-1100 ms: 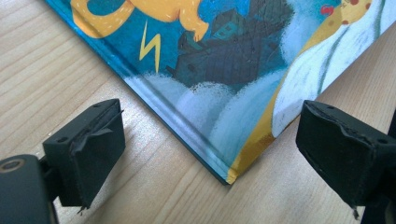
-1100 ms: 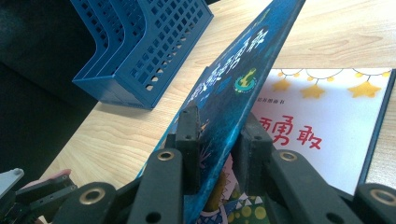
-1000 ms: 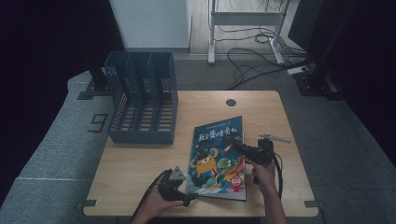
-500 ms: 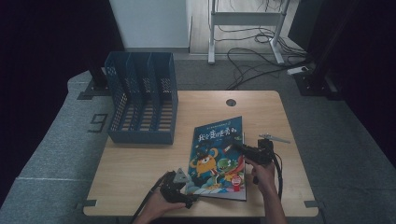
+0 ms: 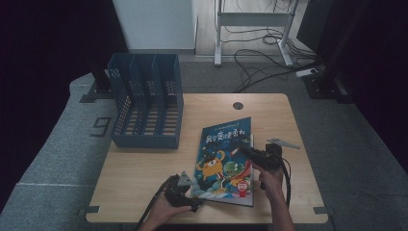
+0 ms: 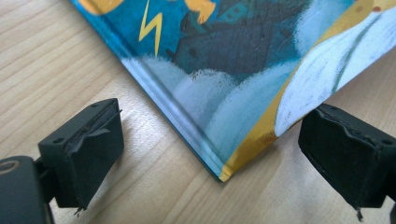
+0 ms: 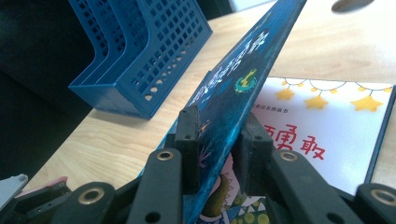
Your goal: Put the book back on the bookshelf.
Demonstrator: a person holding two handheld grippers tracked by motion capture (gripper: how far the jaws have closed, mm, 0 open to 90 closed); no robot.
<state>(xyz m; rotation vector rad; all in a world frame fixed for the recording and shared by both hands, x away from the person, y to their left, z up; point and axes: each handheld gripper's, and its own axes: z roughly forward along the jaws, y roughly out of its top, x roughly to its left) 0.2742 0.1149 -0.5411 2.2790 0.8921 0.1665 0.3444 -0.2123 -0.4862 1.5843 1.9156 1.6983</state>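
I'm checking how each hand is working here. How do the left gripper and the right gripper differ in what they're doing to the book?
The right gripper is shut on the book cover's edge, lifting it off the first page; the left gripper is open, its jaws either side of the book's near corner, not touching it. The right sits at the book's right side, the left at its lower left corner. Both have black jaws.

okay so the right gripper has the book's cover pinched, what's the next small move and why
Probably close the left gripper on the book corner. Its jaws stand open either side of that corner, while the right gripper already lifts the cover off the page, so the book could slide.
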